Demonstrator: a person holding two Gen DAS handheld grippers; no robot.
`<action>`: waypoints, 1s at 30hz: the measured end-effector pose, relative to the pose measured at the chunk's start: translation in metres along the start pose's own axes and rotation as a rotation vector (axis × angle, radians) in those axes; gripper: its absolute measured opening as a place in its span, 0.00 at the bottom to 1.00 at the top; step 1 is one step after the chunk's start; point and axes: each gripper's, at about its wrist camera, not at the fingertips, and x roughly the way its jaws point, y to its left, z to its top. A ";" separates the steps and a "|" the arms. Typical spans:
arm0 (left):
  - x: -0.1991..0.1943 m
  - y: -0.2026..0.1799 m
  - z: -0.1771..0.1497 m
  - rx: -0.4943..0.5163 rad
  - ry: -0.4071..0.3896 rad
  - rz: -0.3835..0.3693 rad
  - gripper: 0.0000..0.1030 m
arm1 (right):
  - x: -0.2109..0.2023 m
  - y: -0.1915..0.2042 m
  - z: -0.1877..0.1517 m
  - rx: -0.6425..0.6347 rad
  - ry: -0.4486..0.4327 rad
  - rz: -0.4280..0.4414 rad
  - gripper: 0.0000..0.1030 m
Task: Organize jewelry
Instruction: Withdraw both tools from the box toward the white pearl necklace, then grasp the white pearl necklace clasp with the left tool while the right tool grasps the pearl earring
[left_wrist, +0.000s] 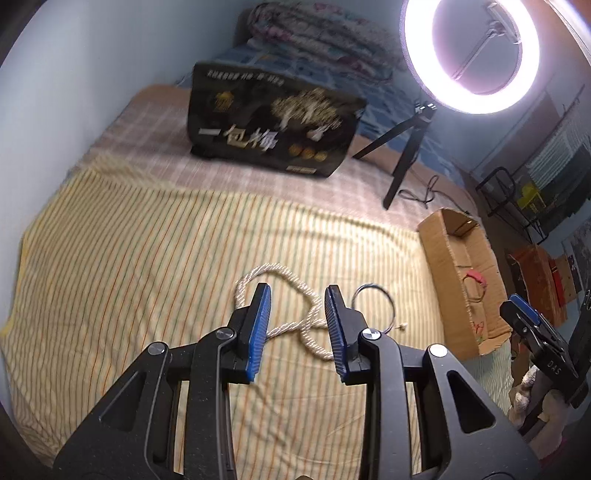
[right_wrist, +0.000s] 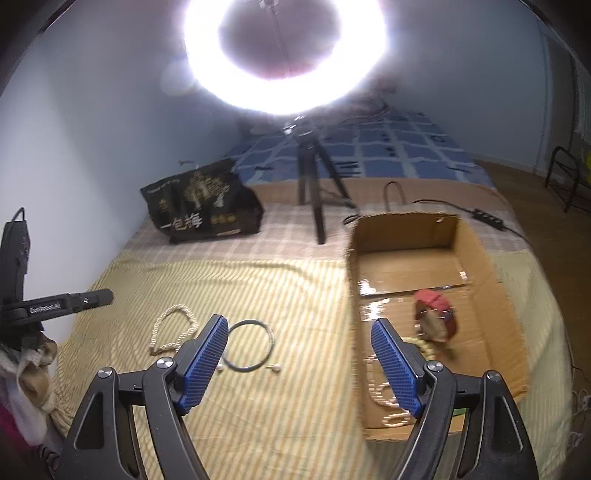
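Observation:
A cream pearl necklace (left_wrist: 291, 291) lies looped on the striped cloth, right in front of my open, empty left gripper (left_wrist: 297, 295); it also shows in the right wrist view (right_wrist: 173, 330). A thin dark wire choker (left_wrist: 373, 308) lies just right of it, seen too in the right wrist view (right_wrist: 249, 345). A cardboard box (right_wrist: 406, 236) holds a red bracelet (right_wrist: 437, 308) and a bead strand (right_wrist: 391, 398). My right gripper (right_wrist: 299, 354) is open and empty, hovering over the box's left wall.
A black snack bag (left_wrist: 273, 122) stands at the back of the bed. A lit ring light (left_wrist: 471, 55) on a black tripod (right_wrist: 314, 192) stands behind the box, with its cable trailing right. The bed's right edge drops to the floor.

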 end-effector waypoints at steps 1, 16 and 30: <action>0.004 0.003 -0.001 -0.005 0.012 0.003 0.29 | 0.003 0.003 0.000 -0.001 0.006 0.008 0.79; 0.041 0.024 -0.014 -0.045 0.132 0.006 0.29 | 0.067 0.027 -0.025 -0.047 0.206 0.061 0.50; 0.080 0.039 -0.024 -0.102 0.225 0.034 0.29 | 0.094 0.031 -0.056 -0.118 0.279 0.012 0.42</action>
